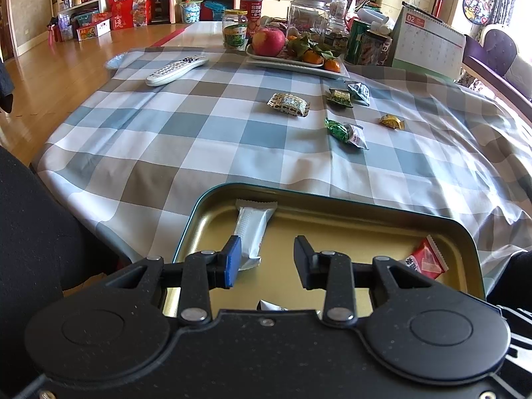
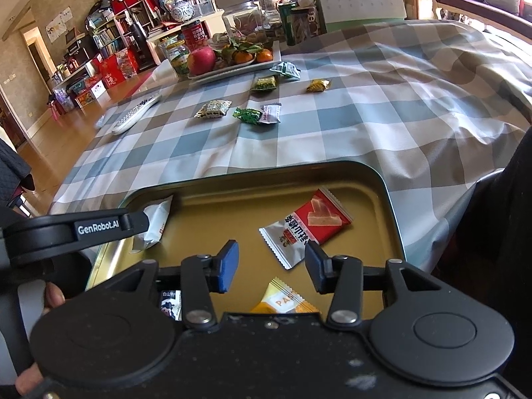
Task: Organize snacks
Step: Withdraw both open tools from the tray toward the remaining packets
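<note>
A gold tin tray [image 1: 332, 199] with a dark green rim lies on the checked cloth in front of both grippers. In the left wrist view it holds a silver packet [image 1: 252, 229] and a red packet [image 1: 424, 261]. My left gripper [image 1: 266, 259] hovers open over the tray with nothing between its pads. In the right wrist view the tray [image 2: 382, 179] holds a red-and-silver packet [image 2: 309, 226], an orange packet [image 2: 282, 299], a silver packet [image 2: 154, 222] and a dark packet [image 2: 171, 304]. My right gripper [image 2: 271, 266] is open above the orange packet, pads clear of it.
Several wrapped snacks lie loose on the cloth beyond the tray: a patterned one [image 1: 288, 104], green ones [image 1: 339, 98], a gold one [image 1: 391, 121]. Farther back are a remote [image 1: 176, 68], a fruit plate [image 1: 299, 63], jars and a calendar [image 1: 429, 43].
</note>
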Demonstrator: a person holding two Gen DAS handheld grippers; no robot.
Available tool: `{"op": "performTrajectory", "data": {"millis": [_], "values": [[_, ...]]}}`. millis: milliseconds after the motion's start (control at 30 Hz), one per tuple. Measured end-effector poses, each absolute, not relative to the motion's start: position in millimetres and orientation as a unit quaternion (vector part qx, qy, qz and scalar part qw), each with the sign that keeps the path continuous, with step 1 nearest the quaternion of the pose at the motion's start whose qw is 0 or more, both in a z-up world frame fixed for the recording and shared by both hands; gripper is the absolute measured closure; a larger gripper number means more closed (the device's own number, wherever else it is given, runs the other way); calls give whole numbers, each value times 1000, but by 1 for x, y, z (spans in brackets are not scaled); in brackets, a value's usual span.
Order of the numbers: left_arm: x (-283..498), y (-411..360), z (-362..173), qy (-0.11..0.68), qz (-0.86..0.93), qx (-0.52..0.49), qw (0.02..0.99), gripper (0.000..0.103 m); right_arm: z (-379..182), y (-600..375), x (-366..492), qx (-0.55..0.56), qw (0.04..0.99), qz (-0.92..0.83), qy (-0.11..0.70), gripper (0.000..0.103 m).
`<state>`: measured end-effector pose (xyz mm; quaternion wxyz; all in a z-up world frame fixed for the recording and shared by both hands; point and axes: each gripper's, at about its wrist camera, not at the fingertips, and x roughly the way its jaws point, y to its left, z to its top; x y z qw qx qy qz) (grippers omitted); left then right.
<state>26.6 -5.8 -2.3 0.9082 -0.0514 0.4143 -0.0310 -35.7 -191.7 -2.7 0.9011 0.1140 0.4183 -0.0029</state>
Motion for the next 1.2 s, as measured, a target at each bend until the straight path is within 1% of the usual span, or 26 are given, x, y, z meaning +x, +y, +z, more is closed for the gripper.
{"op": "performTrajectory", "data": {"millis": [533, 1200], "values": [[26, -7, -3, 416, -31, -50, 908, 57, -4, -189, -34, 107, 898, -10, 426, 45], [30, -4, -10, 443, -21, -43, 895, 57, -9, -190, -30, 110, 890, -23, 441, 42]]}}
